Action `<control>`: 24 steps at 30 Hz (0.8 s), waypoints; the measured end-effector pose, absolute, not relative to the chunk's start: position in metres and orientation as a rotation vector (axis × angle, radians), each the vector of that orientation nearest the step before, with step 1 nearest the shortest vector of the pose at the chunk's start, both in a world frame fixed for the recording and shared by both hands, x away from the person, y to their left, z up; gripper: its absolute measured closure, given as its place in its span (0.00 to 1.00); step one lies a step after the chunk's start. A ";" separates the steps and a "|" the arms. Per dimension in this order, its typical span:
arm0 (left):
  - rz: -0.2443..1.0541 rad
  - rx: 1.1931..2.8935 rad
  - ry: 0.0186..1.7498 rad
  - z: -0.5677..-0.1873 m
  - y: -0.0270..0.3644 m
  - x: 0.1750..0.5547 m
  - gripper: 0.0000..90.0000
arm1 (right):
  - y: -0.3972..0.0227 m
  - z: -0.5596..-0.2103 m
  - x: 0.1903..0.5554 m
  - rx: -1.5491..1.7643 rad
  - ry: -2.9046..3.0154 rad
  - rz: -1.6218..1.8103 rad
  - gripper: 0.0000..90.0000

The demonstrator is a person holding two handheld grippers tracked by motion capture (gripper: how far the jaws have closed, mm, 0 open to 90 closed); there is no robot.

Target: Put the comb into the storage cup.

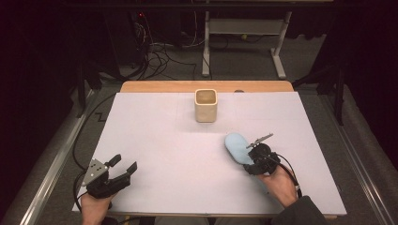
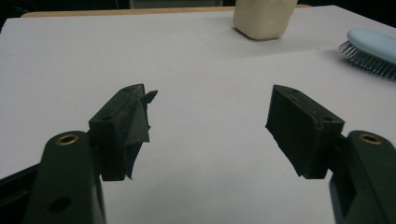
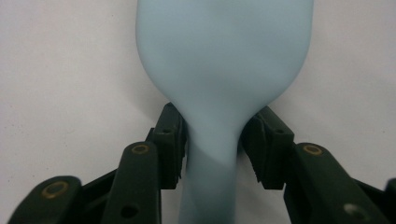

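A light blue hairbrush (image 1: 237, 147) lies bristles down on the white table top (image 1: 178, 159), right of centre. My right gripper (image 1: 250, 161) comes at it from the near side, and in the right gripper view its two pads (image 3: 173, 140) sit against both sides of the brush's narrow neck (image 3: 215, 135), shut on it. My left gripper (image 1: 126, 164) rests at the near left corner, jaws wide apart with nothing between them (image 2: 210, 121). From there the hairbrush (image 2: 373, 44) shows far right, bristles toward the table.
A beige square cup (image 1: 206, 105) stands upright at the far middle of the table, also in the left gripper view (image 2: 264, 18). A wooden edge (image 1: 206, 86) runs along the far side. Cables and desk legs (image 1: 279, 61) are on the floor beyond.
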State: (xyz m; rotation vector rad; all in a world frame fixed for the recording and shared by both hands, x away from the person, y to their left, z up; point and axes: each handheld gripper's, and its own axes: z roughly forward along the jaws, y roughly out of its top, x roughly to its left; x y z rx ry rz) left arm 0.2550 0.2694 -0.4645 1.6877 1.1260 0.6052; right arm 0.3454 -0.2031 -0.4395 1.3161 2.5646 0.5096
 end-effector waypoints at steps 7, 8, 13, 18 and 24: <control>0.607 1.695 1.119 -0.464 0.268 0.255 0.33 | -0.204 -0.439 0.349 1.320 2.576 0.489 0.76; 0.607 1.695 1.119 -0.464 0.268 0.255 0.33 | -0.203 -0.438 0.349 1.314 2.578 0.481 0.77; 0.615 1.682 1.125 -0.464 0.269 0.255 0.34 | -0.202 -0.439 0.347 1.295 2.576 0.485 0.78; 0.608 1.691 1.125 -0.464 0.268 0.257 0.34 | -0.203 -0.439 0.347 1.273 2.578 0.488 0.78; 0.605 1.680 1.131 -0.464 0.269 0.256 0.34 | -0.202 -0.438 0.344 1.258 2.588 0.526 0.78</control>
